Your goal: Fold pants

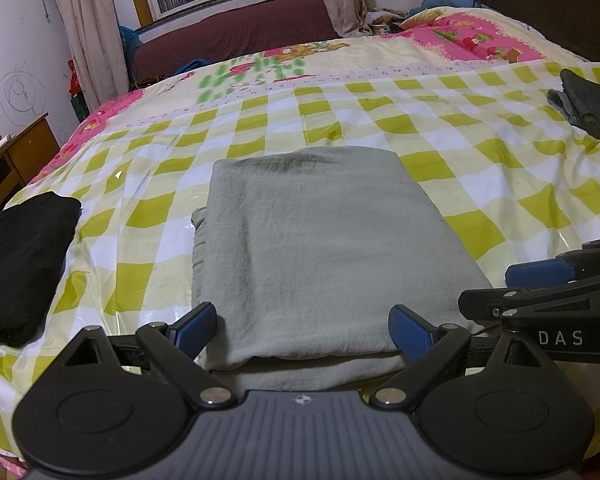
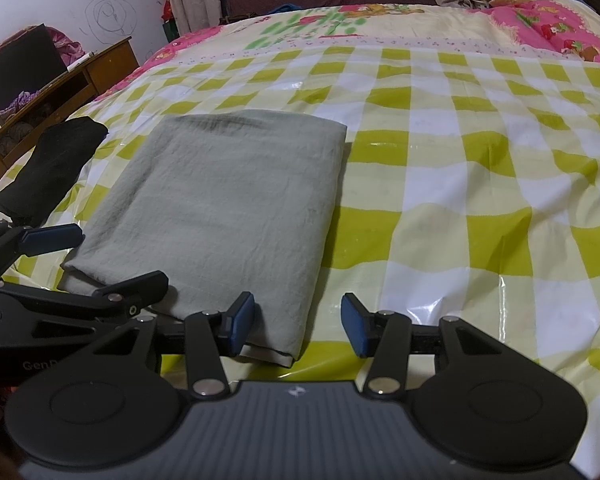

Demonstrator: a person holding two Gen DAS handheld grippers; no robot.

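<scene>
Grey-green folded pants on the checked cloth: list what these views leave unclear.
- Grey-green folded pants: left wrist view, near edge hidden behind the left gripper.
- Black folded garment: right wrist view, near end covered by the left gripper.
- Dark grey garment: cut by the frame edge.

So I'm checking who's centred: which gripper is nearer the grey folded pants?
Left gripper: it straddles the grey folded pants' near edge. Right gripper sits at their right corner.

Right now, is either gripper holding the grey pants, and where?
Neither. The left gripper and right gripper stand open at the near edge of the folded grey pants.
</scene>
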